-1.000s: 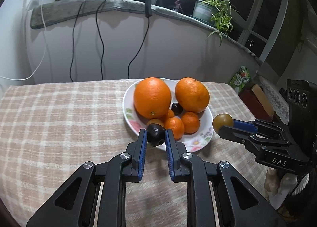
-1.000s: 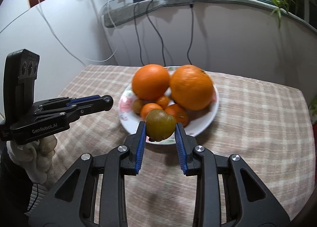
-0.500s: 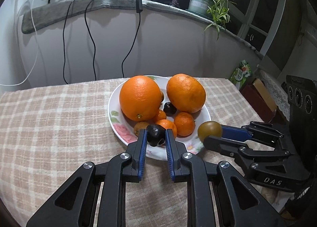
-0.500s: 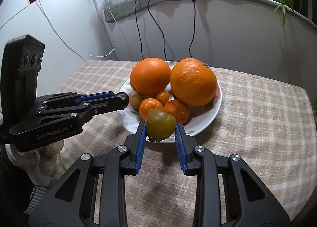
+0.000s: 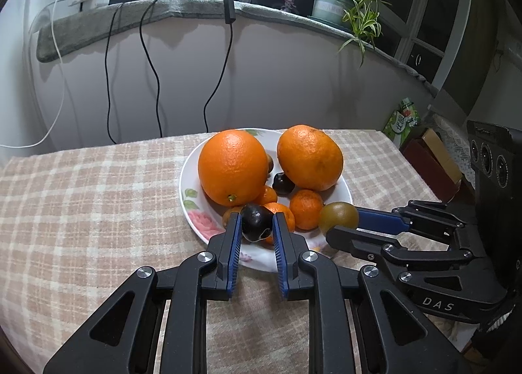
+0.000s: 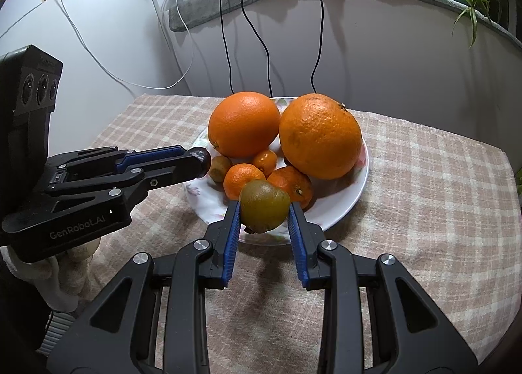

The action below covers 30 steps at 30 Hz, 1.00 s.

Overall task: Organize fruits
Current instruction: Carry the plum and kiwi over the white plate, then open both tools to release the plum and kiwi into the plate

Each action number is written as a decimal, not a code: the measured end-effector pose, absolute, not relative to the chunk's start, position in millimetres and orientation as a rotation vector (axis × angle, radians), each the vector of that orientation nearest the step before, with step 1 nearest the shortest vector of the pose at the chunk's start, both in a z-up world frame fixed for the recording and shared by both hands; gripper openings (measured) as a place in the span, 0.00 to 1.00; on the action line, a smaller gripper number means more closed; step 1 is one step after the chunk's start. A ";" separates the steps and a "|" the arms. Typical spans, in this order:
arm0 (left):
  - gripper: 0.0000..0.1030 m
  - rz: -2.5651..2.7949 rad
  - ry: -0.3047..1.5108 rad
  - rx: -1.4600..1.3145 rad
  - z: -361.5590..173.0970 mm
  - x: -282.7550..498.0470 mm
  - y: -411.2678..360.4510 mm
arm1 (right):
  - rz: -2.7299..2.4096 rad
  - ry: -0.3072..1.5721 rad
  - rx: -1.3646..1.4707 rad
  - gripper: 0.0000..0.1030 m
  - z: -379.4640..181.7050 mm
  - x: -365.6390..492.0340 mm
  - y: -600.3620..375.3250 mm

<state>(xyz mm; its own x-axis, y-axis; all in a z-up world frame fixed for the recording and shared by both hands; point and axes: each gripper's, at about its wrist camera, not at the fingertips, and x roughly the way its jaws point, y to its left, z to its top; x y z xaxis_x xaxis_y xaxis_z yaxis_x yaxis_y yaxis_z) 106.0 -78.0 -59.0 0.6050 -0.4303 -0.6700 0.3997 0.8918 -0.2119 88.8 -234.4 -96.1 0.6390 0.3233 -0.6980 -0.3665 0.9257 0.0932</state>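
— While both grippers hang over the plate's (image 6: 342, 211) near rim, what crowds them?
— Oranges (image 6: 319, 136) behind. Left gripper (image 5: 257, 227) clamps a dark fruit (image 5: 256, 222), right gripper (image 6: 265, 216) a kiwi (image 6: 264, 209); bare tablecloth (image 6: 424, 211) alongside.

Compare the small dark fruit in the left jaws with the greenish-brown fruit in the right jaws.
The small dark purple-black fruit is nearly black and glossy; the greenish-brown round fruit is olive and matte. The dark fruit is smaller, so the left gripper stands narrower than the right gripper. Both are clamped above the white floral plate, at its near rim.
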 end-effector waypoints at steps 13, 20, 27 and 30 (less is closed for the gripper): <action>0.29 -0.469 0.775 -0.044 -56.2 106.5 -75.1 | 0.381 0.769 -0.075 0.49 -95.6 89.7 -229.9; 0.29 -0.461 0.769 -0.047 -53.7 104.6 -71.0 | 0.370 0.742 -0.085 0.57 -87.4 86.1 -231.3; 0.39 -0.446 0.753 -0.044 -49.2 99.7 -67.6 | 0.351 0.727 -0.085 0.60 -83.1 80.9 -232.7; 0.39 -0.441 0.743 -0.041 -46.1 97.0 -66.4 | 0.342 0.710 -0.087 0.72 -79.2 77.3 -233.4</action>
